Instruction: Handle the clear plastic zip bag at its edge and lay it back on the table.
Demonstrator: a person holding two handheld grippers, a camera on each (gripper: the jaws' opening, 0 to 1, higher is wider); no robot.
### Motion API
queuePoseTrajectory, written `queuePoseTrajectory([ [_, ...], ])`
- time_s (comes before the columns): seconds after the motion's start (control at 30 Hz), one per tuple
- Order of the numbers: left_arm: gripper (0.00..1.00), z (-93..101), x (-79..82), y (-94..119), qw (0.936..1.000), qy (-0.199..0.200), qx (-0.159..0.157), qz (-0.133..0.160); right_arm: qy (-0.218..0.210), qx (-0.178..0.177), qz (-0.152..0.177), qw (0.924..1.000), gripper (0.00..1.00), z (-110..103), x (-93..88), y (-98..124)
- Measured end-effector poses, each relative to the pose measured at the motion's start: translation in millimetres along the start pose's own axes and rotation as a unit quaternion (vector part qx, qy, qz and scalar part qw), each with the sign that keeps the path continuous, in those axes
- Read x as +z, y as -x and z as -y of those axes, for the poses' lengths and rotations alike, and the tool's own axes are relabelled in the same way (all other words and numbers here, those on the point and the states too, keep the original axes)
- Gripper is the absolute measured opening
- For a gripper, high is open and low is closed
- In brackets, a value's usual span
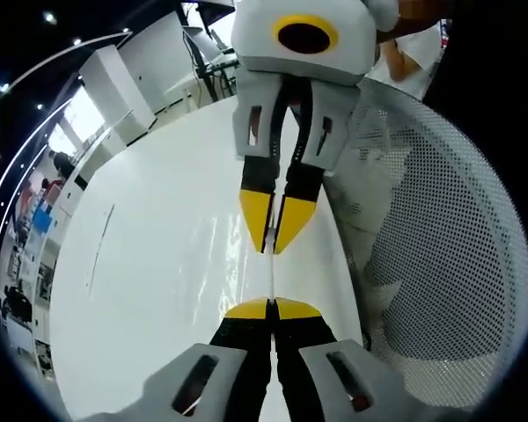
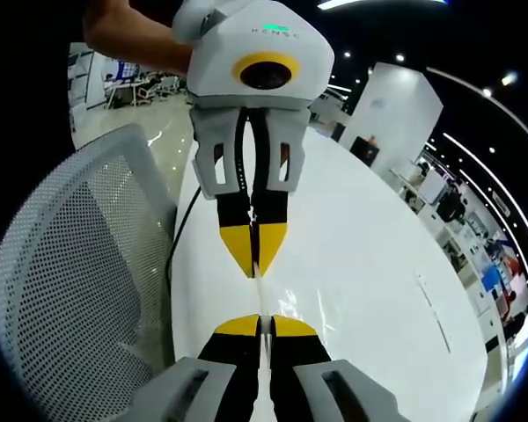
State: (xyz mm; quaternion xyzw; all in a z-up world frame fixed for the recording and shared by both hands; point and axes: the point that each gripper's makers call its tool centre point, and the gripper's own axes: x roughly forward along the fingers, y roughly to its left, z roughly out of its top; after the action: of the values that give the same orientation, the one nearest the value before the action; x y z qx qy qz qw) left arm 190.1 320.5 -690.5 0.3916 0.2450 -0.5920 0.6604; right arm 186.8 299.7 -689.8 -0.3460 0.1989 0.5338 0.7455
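Observation:
The clear plastic zip bag (image 1: 272, 277) is held edge-on as a thin pale strip between two grippers that face each other above the white table (image 1: 150, 264). My left gripper (image 1: 271, 308) is shut on one end of that edge, and my right gripper (image 1: 271, 244) pinches the other end from the top of the left gripper view. In the right gripper view, my right gripper (image 2: 260, 325) is shut on the bag (image 2: 259, 294), and the left gripper (image 2: 255, 268) is clamped on it from above. Glossy film sags toward the table (image 2: 370, 255).
A white mesh office chair (image 1: 440, 255) stands close beside the table edge, also seen as the chair (image 2: 79, 264) in the right gripper view. A person's hand (image 2: 132, 44) holds the left gripper. A dark cable (image 2: 180, 233) runs along the table's edge. Desks and people stand far behind.

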Motion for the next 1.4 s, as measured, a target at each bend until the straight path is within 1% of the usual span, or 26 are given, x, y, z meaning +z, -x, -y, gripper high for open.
queuePoseTrajectory([
  [0.5,0.0,-1.3,-4.3,-0.6,1.0,0.001,-0.001,-0.005,-0.003,-0.001,-0.007,1.0,0.0,2.3,-7.4,1.7],
  [1.4,0.0,-4.7,-5.6,2.1,0.9999,0.009,0.005,0.0,-0.007,-0.004,-0.004,1.0,0.0,4.6,-6.4,1.7],
])
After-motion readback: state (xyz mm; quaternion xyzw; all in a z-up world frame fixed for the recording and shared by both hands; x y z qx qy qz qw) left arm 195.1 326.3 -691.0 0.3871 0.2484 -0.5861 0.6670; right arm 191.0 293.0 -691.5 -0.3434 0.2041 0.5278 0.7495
